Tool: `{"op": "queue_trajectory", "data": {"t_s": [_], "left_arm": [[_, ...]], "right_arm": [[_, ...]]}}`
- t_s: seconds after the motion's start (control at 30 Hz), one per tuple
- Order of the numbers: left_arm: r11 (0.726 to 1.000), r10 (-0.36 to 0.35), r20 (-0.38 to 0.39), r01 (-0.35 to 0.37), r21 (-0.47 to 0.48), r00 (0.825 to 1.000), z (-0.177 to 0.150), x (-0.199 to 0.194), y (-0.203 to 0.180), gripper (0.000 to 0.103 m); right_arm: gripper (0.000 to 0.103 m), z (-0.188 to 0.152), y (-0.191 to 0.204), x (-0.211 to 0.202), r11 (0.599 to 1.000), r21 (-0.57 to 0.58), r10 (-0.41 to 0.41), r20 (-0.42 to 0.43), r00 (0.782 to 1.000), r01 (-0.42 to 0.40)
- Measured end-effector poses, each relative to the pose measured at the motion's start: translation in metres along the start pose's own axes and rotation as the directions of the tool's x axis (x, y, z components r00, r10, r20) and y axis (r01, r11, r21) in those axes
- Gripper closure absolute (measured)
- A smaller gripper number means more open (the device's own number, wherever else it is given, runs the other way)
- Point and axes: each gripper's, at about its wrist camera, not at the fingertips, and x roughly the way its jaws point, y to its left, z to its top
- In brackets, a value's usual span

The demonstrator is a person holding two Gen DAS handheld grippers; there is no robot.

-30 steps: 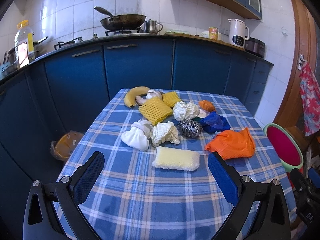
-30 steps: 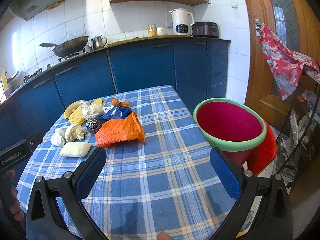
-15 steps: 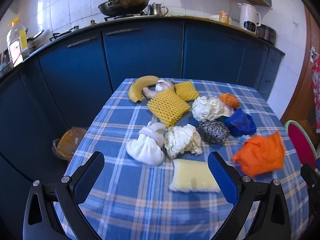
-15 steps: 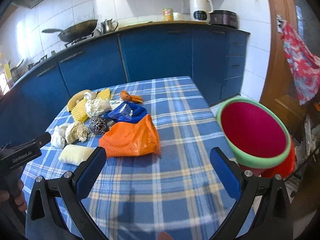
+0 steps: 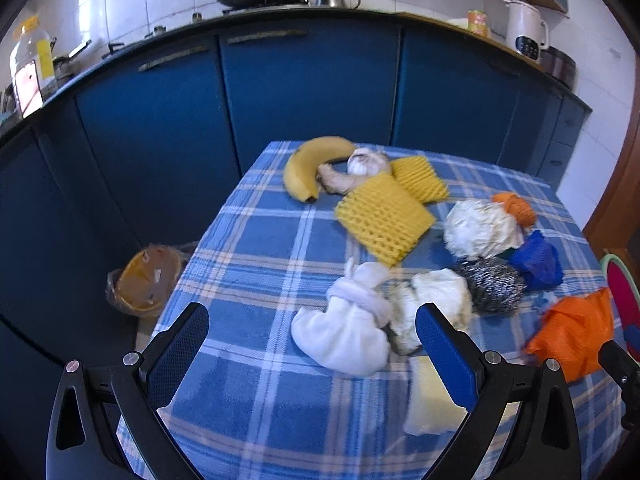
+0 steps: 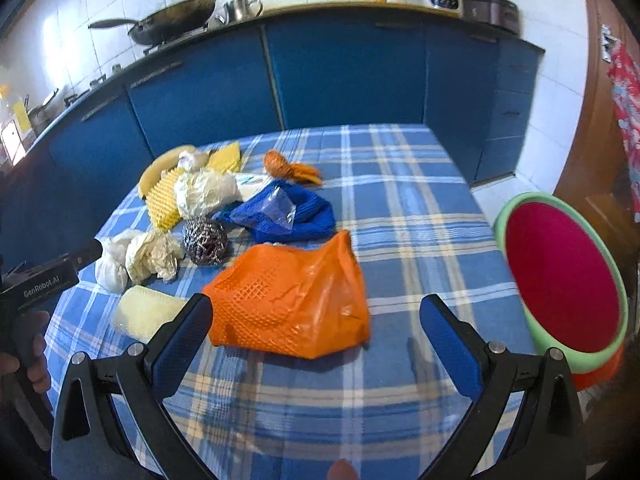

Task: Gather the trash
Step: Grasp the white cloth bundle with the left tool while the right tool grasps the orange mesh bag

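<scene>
Both hand-held grippers are spread wide and empty: the left gripper [image 5: 312, 344] is aimed at the white cloth bundle [image 5: 344, 334], the right gripper [image 6: 316, 326] at the orange plastic bag [image 6: 290, 300] beside the red basin [image 6: 560, 280]. Crumpled paper [image 5: 432, 304] touching the bundle could be dragged along; the slippery bag could be lost.

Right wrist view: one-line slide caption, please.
Open right gripper faces an orange plastic bag on the checked tablecloth, red bin alongside.

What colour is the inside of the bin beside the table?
Magenta-red, with a light green rim; the bin shows best in the right wrist view.
</scene>
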Motion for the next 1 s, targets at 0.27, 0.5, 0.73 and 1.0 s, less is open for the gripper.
{"op": "queue_trajectory", "data": {"t_s": [0.27, 0.5, 0.73, 1.0], "left_arm": [[0.994, -0.105, -0.067, 0.103, -0.035, 0.992, -0.006, 0.029, 0.004, 0.027], [0.968, -0.250, -0.112, 0.245, -0.058, 0.962, -0.013, 0.038, 0.001, 0.054], [0.927, -0.369, -0.104, 0.358, -0.113, 0.923, -0.015, 0.039, 0.006, 0.071], [0.936, -0.336, -0.050, 0.327, -0.129, 0.941, -0.014, 0.016, 0.016, 0.071]], "right_arm": [[0.014, 0.003, 0.002, 0.037, 1.000, -0.001, 0.006, -0.106, 0.994, -0.007], [0.036, -0.001, 0.014, 0.055, 0.998, -0.005, -0.055, -0.149, 0.987, 0.055], [0.048, -0.003, 0.023, 0.054, 0.992, -0.008, -0.127, -0.151, 0.980, 0.127], [0.091, -0.010, 0.028, 0.041, 0.996, 0.001, -0.092, -0.128, 0.988, 0.092]]}}
